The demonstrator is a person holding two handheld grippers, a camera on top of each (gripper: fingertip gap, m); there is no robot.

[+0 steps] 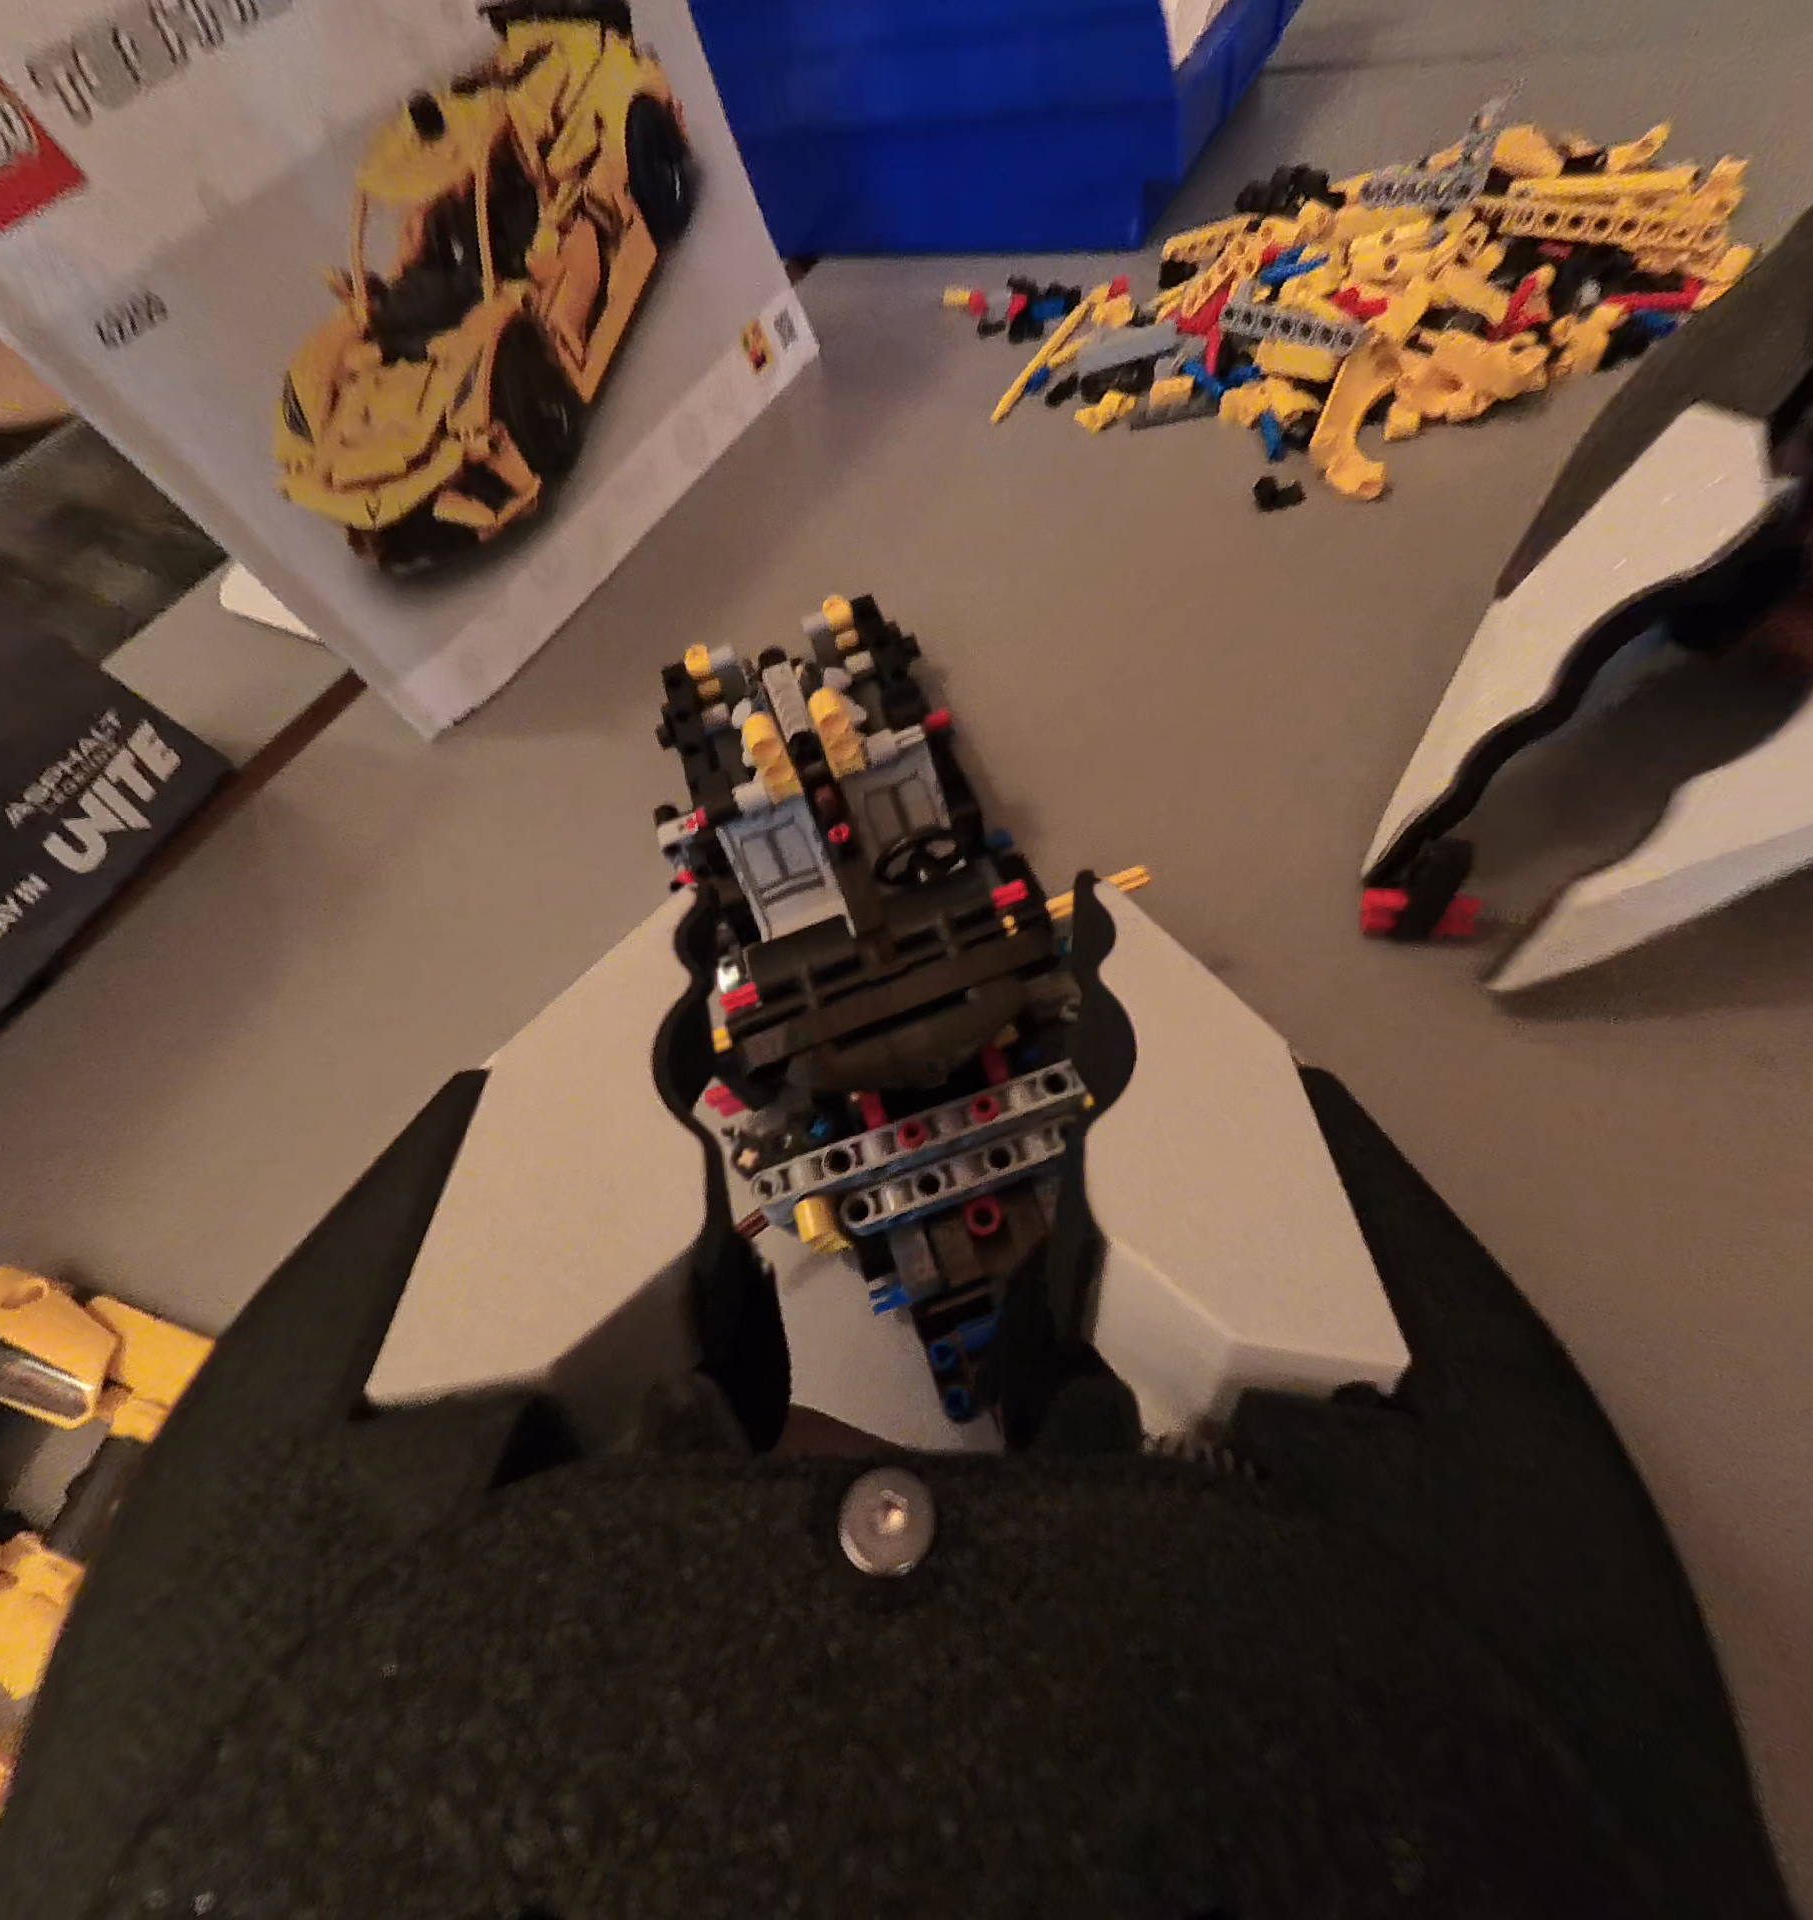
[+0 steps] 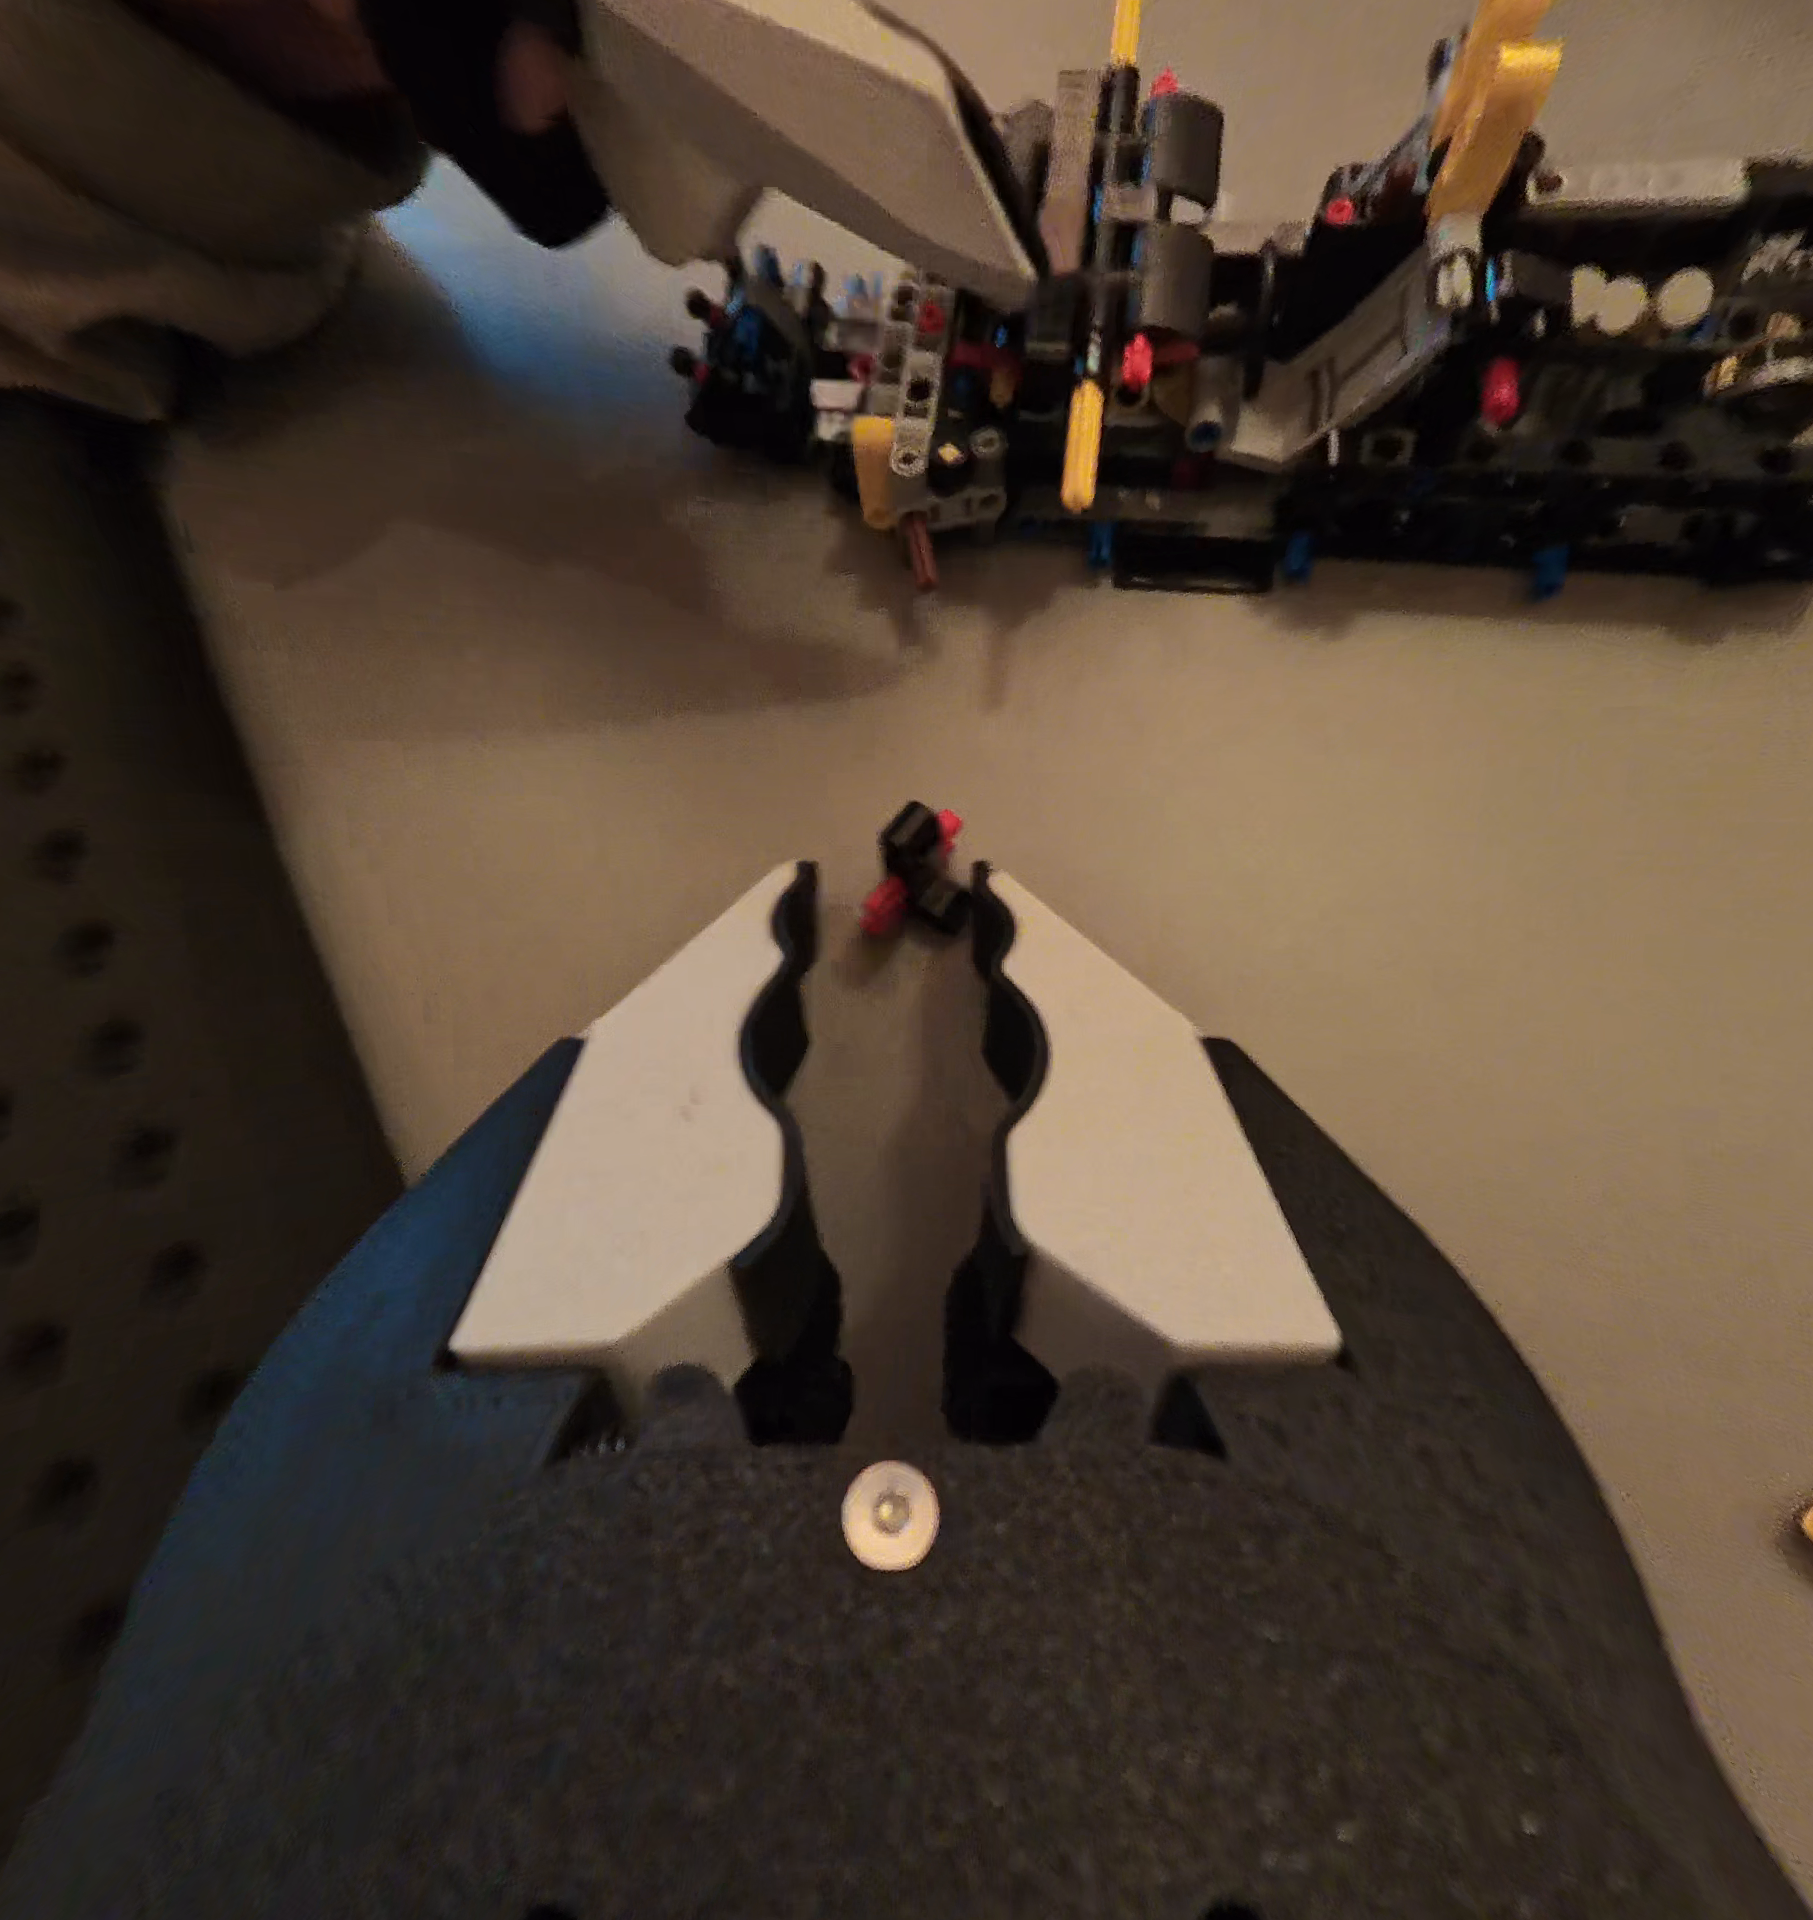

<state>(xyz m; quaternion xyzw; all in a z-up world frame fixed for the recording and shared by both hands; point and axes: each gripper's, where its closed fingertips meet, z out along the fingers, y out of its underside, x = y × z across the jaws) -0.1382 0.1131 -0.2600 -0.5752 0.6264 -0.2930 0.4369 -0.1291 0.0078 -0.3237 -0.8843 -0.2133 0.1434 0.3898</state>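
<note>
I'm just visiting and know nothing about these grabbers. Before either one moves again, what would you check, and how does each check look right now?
1. Left gripper clamped on the car chassis: ok, its fingers press both sides.
2. Chassis resting on the grey table: ok in the right wrist view.
3. Right gripper holding the small black and red piece: cannot tell; the piece sits at the fingertips, and a gap shows on its left side.
4. Space between the two grippers: ok, they are apart.
5. Pile of loose parts clear of both grippers: ok.
</note>
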